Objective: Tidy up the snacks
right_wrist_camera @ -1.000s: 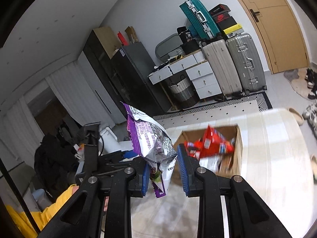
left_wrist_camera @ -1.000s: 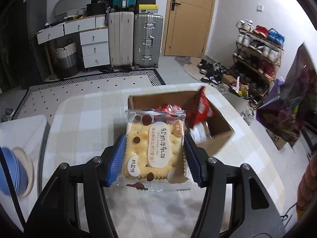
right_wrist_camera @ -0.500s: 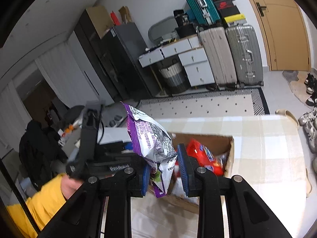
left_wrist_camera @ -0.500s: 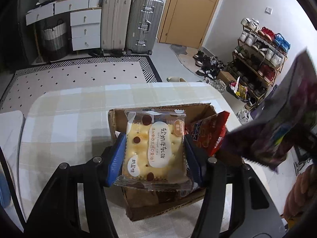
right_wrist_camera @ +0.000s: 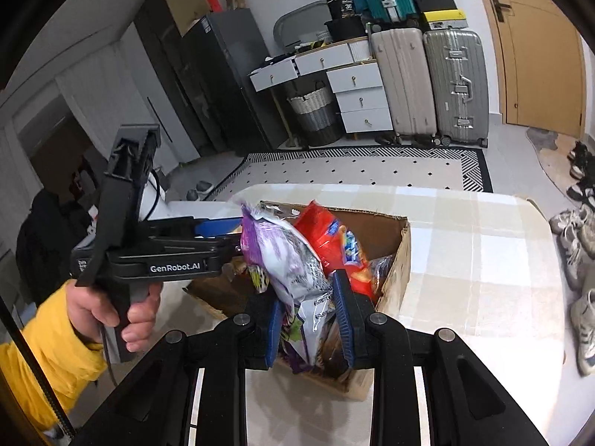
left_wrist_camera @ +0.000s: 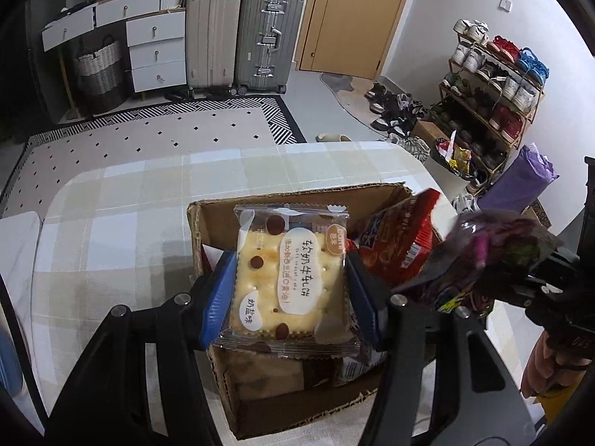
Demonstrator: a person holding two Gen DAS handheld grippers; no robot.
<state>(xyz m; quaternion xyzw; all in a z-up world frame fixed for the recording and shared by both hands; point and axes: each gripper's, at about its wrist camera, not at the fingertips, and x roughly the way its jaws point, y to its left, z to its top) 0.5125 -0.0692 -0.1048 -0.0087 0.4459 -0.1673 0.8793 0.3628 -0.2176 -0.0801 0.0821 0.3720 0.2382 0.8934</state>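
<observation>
Over a desk covered in a pale checked cloth sits an open cardboard box, brown and corrugated, its flaps frayed and bent outward. It already holds a glossy red snack bag propped on end against other packets.

Two hand-held grippers hover just above the box, apparently to drop their loads in. The left gripper holds a flat, square cracker packet between its blue fingers, pinched by its two side edges so it lies level, label up, over the opening. Its wrapper is clear film with crimped ends; the cracker inside is pale yellow and dimpled.

The right gripper has its fingers closed on the lower part of a crinkly purple and silver foil bag, which stands up loosely and leans over the box beside the red bag. A bare hand in a yellow sleeve grasps the left gripper's handle.
</observation>
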